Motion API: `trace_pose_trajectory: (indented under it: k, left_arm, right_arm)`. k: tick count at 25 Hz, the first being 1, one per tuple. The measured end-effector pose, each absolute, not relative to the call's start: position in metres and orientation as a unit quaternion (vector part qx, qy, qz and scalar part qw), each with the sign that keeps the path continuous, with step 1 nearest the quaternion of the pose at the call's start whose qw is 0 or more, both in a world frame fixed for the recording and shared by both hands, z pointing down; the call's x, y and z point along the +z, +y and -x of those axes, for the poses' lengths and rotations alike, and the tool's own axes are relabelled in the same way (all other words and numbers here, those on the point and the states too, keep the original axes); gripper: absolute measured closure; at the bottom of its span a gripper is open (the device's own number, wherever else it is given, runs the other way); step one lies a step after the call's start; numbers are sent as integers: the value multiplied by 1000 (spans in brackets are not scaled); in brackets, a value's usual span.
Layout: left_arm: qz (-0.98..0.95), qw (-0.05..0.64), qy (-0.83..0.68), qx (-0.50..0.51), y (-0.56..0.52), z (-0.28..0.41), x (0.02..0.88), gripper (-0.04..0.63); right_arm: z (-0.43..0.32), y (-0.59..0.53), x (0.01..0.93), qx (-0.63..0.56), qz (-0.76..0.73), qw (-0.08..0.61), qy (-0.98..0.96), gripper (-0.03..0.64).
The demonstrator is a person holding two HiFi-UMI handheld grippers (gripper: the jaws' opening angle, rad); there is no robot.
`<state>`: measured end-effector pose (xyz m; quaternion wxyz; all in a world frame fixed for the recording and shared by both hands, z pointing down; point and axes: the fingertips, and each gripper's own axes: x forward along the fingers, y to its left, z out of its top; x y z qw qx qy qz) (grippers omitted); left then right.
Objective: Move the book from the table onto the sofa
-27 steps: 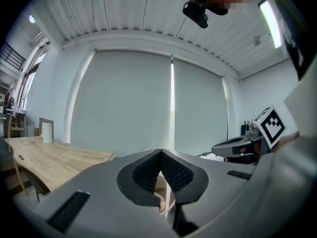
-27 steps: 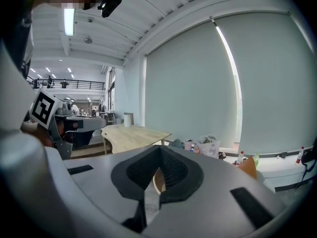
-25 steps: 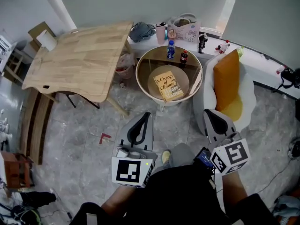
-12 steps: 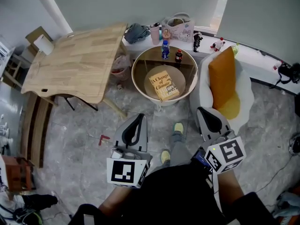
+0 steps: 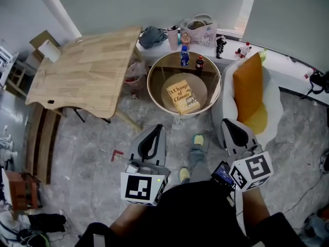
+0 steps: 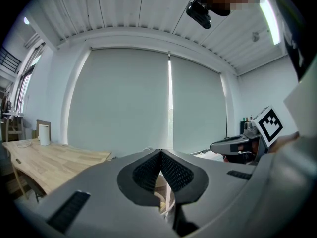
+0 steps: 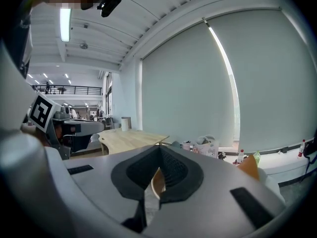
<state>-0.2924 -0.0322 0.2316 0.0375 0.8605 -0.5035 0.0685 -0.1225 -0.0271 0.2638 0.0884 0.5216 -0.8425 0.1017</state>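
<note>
On round table (image 5: pixel 150 84), book (image 5: pixel 182 96), well ahead of left gripper (image 5: pixel 159 128) and right gripper (image 5: pixel 228 123), both closed, empty

a round table (image 5: pixel 152 94) stands on the grey marbled floor (image 5: pixel 92 138). a yellow book (image 5: pixel 182 96) lies flat at the table's middle, and a blue bottle (image 5: pixel 184 56) and a dark bottle (image 5: pixel 199 63) stand upright at its far edge. left of the round table is a wooden table (image 5: pixel 87 68) with a white roll (image 5: pixel 50 50) at its far corner. just right of the round table is a white sofa (image 5: pixel 272 104) bearing an orange cushion (image 5: pixel 248 89). a small red piece (image 5: pixel 116 154) lies on the floor, nearer than the round table and to its left.
</note>
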Motion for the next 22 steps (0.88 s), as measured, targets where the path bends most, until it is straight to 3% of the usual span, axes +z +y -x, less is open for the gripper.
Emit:
trace_pose_trajectory:
  k: [22]
  left_arm:
    - [-850, 57, -516, 85, -182, 265, 241, 588]
  right_arm:
    - [89, -180, 276, 113, -504, 114, -849, 611]
